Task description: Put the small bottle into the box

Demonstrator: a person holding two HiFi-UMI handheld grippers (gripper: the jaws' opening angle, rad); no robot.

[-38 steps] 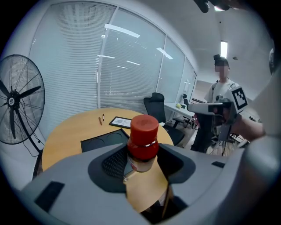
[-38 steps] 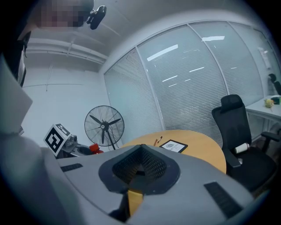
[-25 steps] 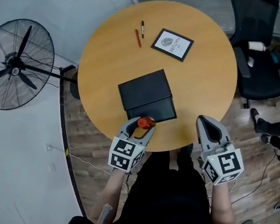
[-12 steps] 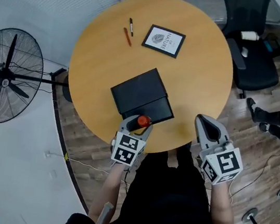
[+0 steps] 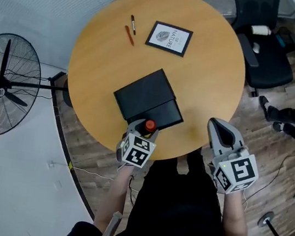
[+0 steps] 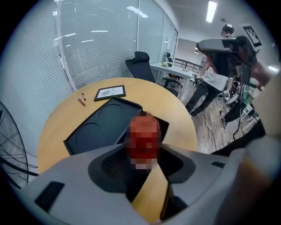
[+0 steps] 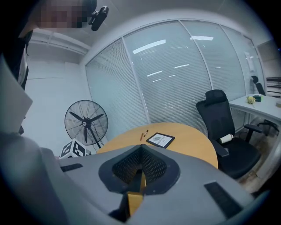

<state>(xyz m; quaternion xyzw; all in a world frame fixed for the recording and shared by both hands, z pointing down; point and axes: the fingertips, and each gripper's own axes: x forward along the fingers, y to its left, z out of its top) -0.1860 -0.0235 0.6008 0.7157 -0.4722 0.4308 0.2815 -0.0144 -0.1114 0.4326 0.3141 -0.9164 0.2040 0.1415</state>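
A small bottle with a red cap [image 5: 149,125] [image 6: 144,141] stands upright between the jaws of my left gripper [image 5: 144,129] [image 6: 145,154], which is shut on it just above the near edge of the round wooden table [image 5: 207,91]. The black box [image 5: 149,99] [image 6: 107,127] lies open just beyond the bottle, its lid hinged back and its hollow side nearest me. My right gripper [image 5: 220,133] [image 7: 139,173] hangs off the table's near right edge, shut with nothing in it.
Two pens [image 5: 130,28] and a framed card [image 5: 169,37] lie at the table's far side. A black office chair [image 5: 263,38] stands at the right, a floor fan [image 5: 0,83] at the left. A person stands beyond the table in the left gripper view.
My left gripper has carried the bottle slightly forward, closer to the open box. The right gripper has stayed where it was.
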